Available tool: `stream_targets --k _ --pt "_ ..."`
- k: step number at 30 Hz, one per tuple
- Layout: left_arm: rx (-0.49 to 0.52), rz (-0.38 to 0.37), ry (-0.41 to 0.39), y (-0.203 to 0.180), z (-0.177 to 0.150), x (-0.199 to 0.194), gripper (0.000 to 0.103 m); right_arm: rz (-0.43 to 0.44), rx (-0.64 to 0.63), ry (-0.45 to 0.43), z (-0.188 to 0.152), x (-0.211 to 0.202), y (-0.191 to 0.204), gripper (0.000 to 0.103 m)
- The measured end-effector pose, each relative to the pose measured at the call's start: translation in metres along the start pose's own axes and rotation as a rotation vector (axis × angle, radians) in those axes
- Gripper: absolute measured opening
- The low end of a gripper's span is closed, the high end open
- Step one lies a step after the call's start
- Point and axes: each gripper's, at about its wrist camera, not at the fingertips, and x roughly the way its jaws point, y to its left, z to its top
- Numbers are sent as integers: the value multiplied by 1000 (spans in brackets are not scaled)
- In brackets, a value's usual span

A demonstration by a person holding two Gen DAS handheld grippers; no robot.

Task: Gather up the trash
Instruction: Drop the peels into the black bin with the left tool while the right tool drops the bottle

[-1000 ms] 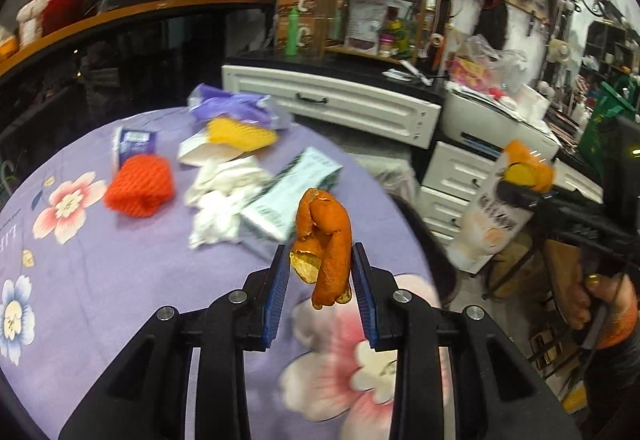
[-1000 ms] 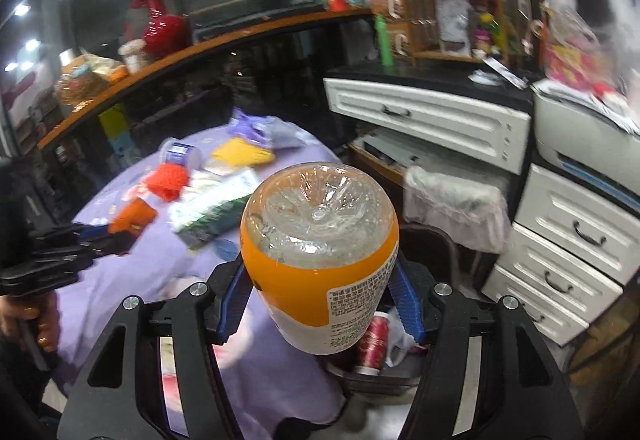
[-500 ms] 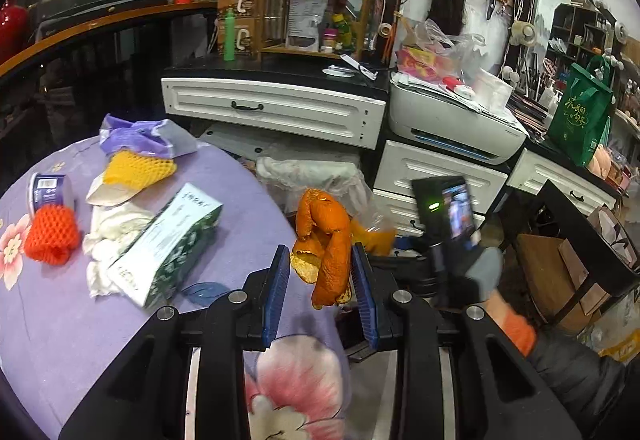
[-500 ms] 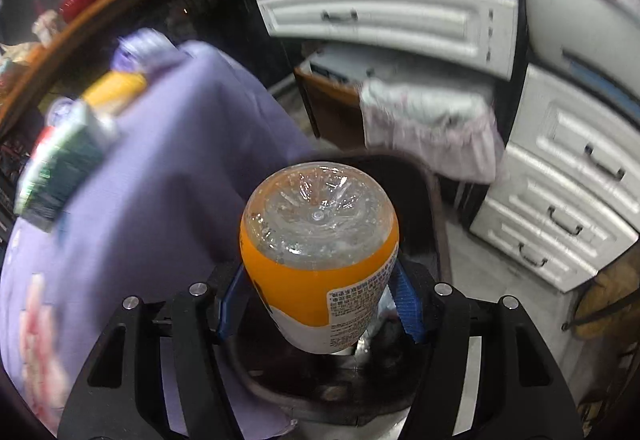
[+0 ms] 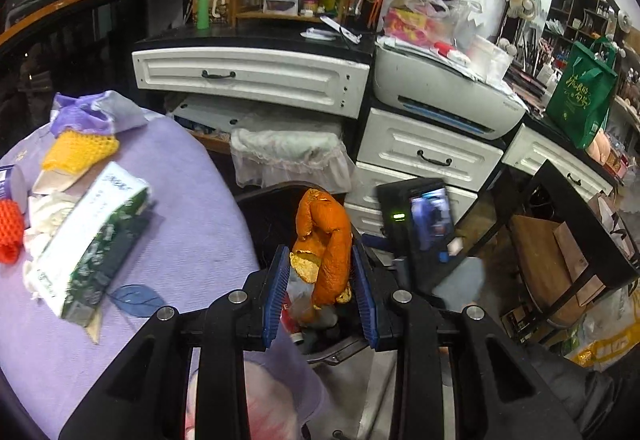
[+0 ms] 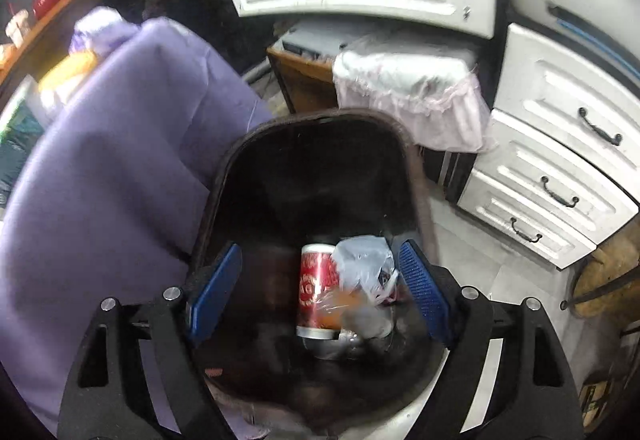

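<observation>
Your left gripper (image 5: 320,280) grips the orange peel (image 5: 326,244) over the black bin (image 6: 320,143) beside the worktop (image 5: 192,240). Your right gripper (image 6: 320,288) has just been opening; its jaws stand wide and empty above the bin, where a blurred orange bottle (image 6: 340,306) lies beside a red can (image 6: 314,292).

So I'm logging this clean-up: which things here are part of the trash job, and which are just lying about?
Job:
- orange peel in left gripper
- black bin
- red can
- right gripper, jaws just opened, empty
- yellow net

Lying about:
- printer
- green bag
</observation>
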Motion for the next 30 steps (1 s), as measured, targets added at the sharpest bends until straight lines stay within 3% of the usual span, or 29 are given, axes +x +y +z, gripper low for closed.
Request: stream_targets --k 12,20,22,24,30 --pt "70 29 148 -38 -10 69 32 -161 36 -119 -46 -94 -46 82" --pt "89 26 191 -49 -14 86 36 -188 82 -139 -73 -127 -65 85" --pt "103 30 191 -52 -13 87 48 -186 99 -137 -77 -131 -68 85" --pt "108 38 174 -54 -12 86 66 -177 114 -135 -79 -133 -69 85" --pt "116 47 127 -55 -8 70 80 -166 139 -140 -82 -138 -67 85"
